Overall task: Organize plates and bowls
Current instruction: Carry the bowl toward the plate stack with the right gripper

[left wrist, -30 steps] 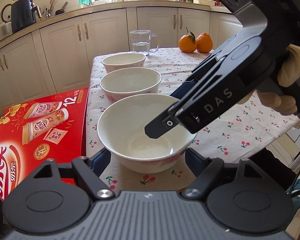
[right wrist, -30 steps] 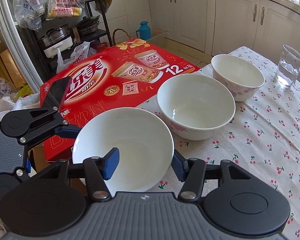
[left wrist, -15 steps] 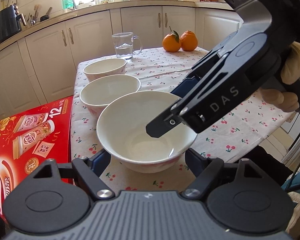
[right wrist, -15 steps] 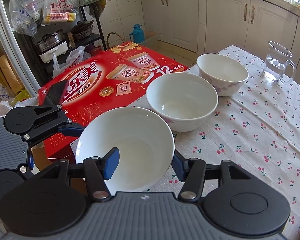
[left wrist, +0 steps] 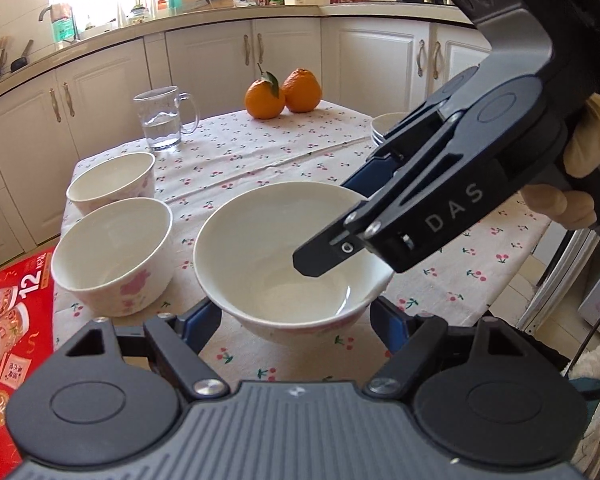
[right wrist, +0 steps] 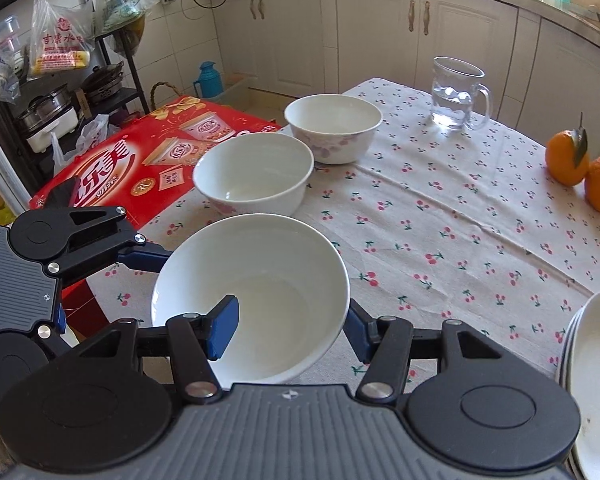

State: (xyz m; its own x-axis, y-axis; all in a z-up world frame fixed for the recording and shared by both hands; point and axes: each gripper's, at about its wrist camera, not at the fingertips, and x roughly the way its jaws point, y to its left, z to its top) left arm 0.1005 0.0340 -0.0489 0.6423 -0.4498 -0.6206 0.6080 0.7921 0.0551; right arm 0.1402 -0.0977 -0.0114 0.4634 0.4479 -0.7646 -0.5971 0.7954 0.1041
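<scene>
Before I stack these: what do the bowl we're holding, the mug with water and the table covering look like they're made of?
Held bowl: likely glazed ceramic or porcelain, white and opaque with a glossy sheen inside.
Mug: clear glass by the look, since the water and the cloth behind show through it; clear plastic can't be ruled out.
Tablecloth: woven fabric, matte, with creases and a printed cherry pattern.

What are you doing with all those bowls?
A person is tidying the dishes on the cherry tablecloth. Both tools are on the same white bowl: the right tool pinches its rim, one finger inside and one outside, and the left tool grips it across its sides. Two more bowls sit in a row beside the red box, and a stack of plates waits at the table's edge.
</scene>
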